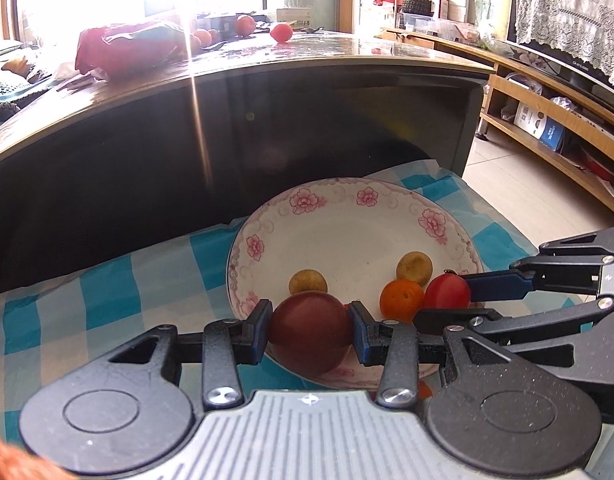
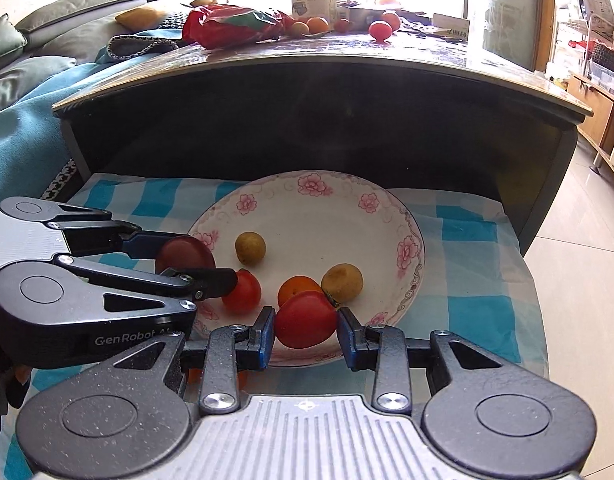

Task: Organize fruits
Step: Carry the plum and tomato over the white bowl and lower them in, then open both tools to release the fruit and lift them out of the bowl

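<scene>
A white plate with pink flowers [image 1: 347, 216] [image 2: 307, 216] lies on a blue checked cloth. My left gripper [image 1: 310, 330] is shut on a dark red plum [image 1: 310, 332] over the plate's near rim; the plum also shows in the right wrist view [image 2: 183, 254]. My right gripper [image 2: 306, 328] is shut on a red tomato [image 2: 305, 320] [image 1: 447, 291] just above the plate. In the plate lie an orange [image 1: 401, 299] [image 2: 297, 286], two brownish-yellow fruits [image 1: 307, 281] [image 1: 414, 267] and another red tomato [image 2: 243, 292].
A dark table [image 1: 267, 128] rises right behind the plate. On its top lie a red bag [image 2: 235, 26] and more fruit [image 2: 381, 30]. A wooden shelf [image 1: 547, 120] and tiled floor are at the right. A sofa [image 2: 47, 40] is at the left.
</scene>
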Motion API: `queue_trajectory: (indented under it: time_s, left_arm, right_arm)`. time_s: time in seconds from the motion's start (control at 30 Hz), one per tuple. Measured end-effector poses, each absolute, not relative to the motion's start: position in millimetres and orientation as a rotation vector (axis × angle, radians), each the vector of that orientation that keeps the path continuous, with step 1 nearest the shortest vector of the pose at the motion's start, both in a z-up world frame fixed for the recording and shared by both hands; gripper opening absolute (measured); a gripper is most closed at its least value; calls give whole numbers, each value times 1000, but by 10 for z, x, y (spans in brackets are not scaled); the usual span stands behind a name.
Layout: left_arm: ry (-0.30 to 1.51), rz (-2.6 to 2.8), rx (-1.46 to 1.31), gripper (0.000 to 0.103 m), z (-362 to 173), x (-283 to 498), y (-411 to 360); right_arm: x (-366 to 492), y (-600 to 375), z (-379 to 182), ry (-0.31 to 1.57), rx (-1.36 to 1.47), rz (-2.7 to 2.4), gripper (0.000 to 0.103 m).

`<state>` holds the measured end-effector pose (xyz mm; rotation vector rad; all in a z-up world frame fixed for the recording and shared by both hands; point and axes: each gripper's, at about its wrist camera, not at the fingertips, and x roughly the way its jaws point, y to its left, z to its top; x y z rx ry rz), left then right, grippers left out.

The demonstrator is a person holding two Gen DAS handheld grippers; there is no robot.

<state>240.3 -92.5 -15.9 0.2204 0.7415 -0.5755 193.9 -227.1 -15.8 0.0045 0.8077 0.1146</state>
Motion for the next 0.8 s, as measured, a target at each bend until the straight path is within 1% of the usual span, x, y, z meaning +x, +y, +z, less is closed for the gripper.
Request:
queue_trajectory:
  time_s: [0.33,0.4,0.8]
  left_arm:
    - [712,-565,228,51,-149,2523,-969]
    - [710,-563,227,51,-138,2538,-969]
    - [686,-551,232,51,61,2492,-881]
  right_arm:
    - [1959,-2268,-192,791,-14,112,29]
    - [1959,-2265,-183,784,-18,116,33]
    - [1936,-2327,-117,750,-12,90,34]
